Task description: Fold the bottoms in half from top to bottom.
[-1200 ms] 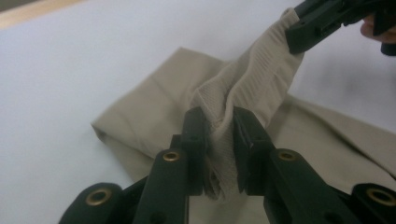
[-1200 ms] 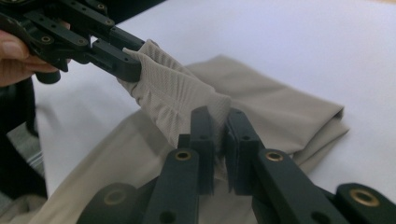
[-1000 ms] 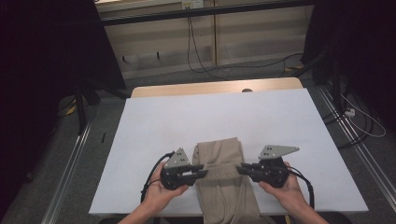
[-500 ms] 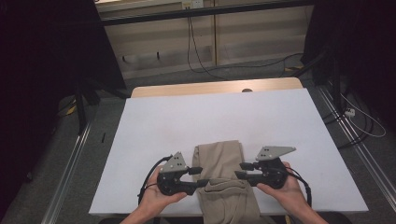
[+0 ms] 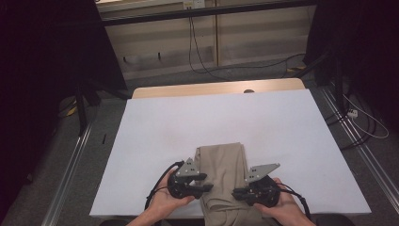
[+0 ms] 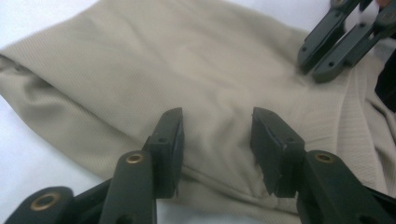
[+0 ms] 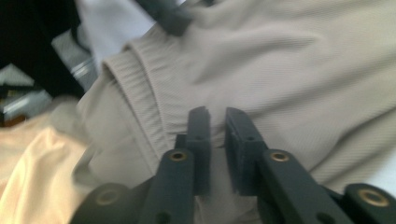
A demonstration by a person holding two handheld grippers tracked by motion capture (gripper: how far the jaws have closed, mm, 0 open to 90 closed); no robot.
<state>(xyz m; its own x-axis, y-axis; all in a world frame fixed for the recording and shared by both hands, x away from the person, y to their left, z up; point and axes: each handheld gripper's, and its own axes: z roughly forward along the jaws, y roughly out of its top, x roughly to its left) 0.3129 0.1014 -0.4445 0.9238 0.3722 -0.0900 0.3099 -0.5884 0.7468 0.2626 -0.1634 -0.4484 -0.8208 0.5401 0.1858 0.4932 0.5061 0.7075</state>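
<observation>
The person is drawing the folded beige knit garment [image 5: 225, 176] back toward the white table's [image 5: 282, 127] near edge, left gripper [image 5: 201, 184] spread open over it, right gripper [image 5: 241, 191] nearly closed on its edge.

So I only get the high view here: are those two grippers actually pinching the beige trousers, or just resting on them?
Observer: The left gripper is open; its jaws stand wide apart over the beige trousers with nothing pinched between them.
Operator: And the other one?
Observer: The right gripper has its jaws nearly together, with a narrow gap; whether fabric sits in that gap I cannot tell.
Operator: Which part of the trousers is it at?
Observer: Just beside the ribbed waistband, which the right gripper view shows as a gathered band at the table's near edge.
</observation>
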